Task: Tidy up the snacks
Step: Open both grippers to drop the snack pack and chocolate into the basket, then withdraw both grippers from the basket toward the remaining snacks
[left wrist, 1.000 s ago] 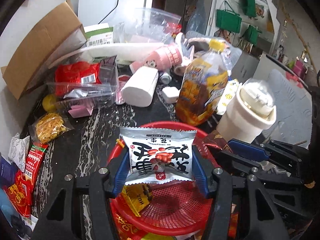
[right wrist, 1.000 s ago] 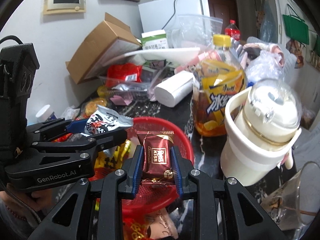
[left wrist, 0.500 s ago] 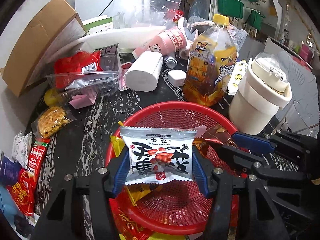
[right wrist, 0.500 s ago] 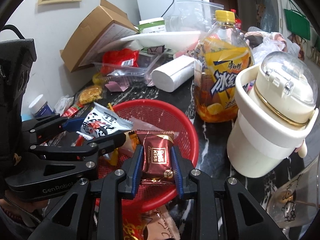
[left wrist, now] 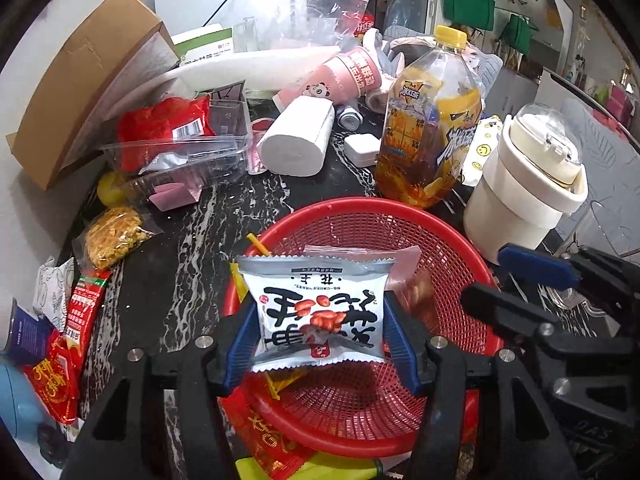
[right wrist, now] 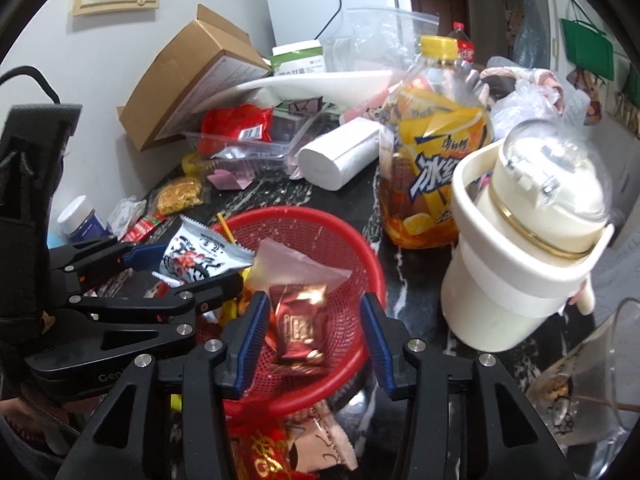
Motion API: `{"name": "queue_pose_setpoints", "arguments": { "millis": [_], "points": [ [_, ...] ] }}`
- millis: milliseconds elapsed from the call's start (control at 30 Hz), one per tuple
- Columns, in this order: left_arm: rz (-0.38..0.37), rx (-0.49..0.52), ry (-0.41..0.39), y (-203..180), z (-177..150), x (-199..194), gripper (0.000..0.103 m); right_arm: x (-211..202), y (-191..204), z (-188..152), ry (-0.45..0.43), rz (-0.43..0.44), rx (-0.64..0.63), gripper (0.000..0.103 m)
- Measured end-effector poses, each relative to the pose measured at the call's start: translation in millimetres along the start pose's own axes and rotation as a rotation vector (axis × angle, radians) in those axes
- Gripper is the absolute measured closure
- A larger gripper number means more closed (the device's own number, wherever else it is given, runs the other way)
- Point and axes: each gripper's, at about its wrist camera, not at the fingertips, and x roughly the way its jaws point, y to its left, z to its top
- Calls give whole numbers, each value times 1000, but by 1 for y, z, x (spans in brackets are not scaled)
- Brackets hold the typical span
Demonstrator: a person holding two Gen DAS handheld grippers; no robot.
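Now | left claw grips silver peanut packet | right claw just opened over brown candy

The silver peanut packet carries 花生 in small print near its top edge, seen upside down, above large black brush characters I cannot make out; the tea bottle shows 冰红 in big white characters and 康师傅 above them; the green-and-white box reads 甘蔗 in part; the left gripper body shows "Gen", the rest hidden.
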Motion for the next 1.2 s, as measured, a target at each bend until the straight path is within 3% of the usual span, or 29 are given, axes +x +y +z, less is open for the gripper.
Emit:
{"name": "queue_pose_setpoints", "arguments": {
  "millis": [667,800,1200],
  "points": [
    [32,10,-172,2,18,-77,41,-62,17,18,-95,-43,-38,56],
    [21,5,-198,2,16,-98,41,-81,25,19,-126,-51,-52,50],
    [-5,39,-234,-5,-1,-139,41,-128,45,7,-159,-85,-74,44]
  ]
}}
